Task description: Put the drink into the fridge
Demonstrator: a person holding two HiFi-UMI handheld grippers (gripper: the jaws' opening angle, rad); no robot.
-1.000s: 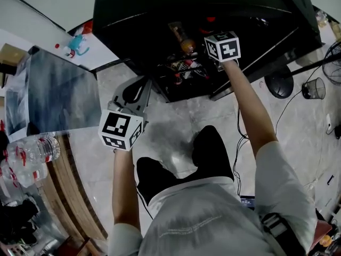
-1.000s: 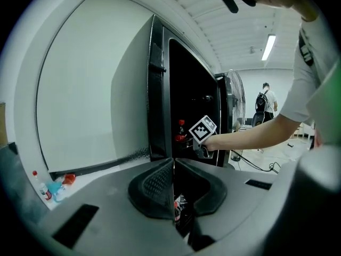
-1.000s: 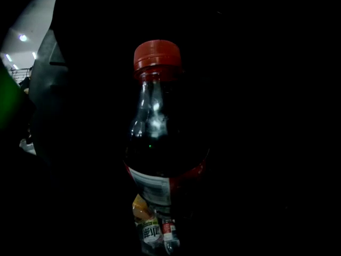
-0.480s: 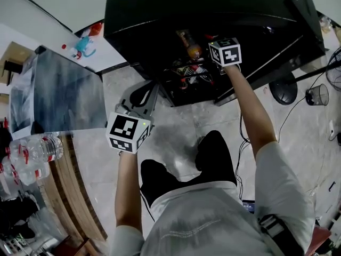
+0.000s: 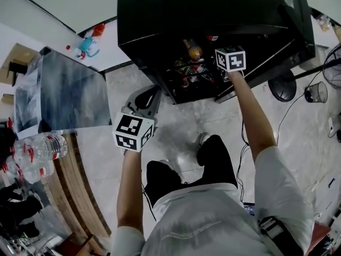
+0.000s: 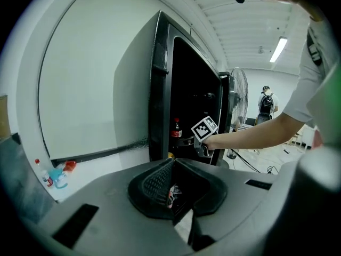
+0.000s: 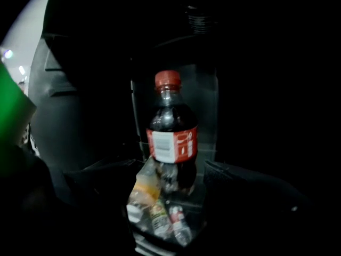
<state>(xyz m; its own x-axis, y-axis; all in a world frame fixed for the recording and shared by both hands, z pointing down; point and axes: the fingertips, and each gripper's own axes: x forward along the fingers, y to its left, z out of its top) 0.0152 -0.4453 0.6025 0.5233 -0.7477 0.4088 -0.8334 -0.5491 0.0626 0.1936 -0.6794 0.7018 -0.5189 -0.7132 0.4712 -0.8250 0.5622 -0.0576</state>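
A cola bottle (image 7: 171,137) with a red cap and red label stands upright on a shelf inside the dark fridge (image 5: 213,9). It also shows in the left gripper view as the cola bottle (image 6: 176,128) behind the open fridge door (image 6: 160,84). My right gripper (image 7: 170,169) is open just in front of the bottle, with a dark jaw on each side and neither touching it. Its marker cube (image 5: 230,58) sits at the fridge opening. My left gripper (image 5: 145,96) hangs shut and empty over the floor, left of the fridge.
An orange drink bottle (image 5: 193,49) and several small bottles (image 5: 191,71) occupy the fridge shelves. A grey table (image 5: 58,92) stands left, with water bottles (image 5: 37,148) below it. A fan base (image 5: 282,84), a wire bin (image 5: 315,91) and cables lie right.
The right gripper's cube has slid slightly back toward me at the fridge opening. The left gripper stays in about the same place. The whole head view has shifted.
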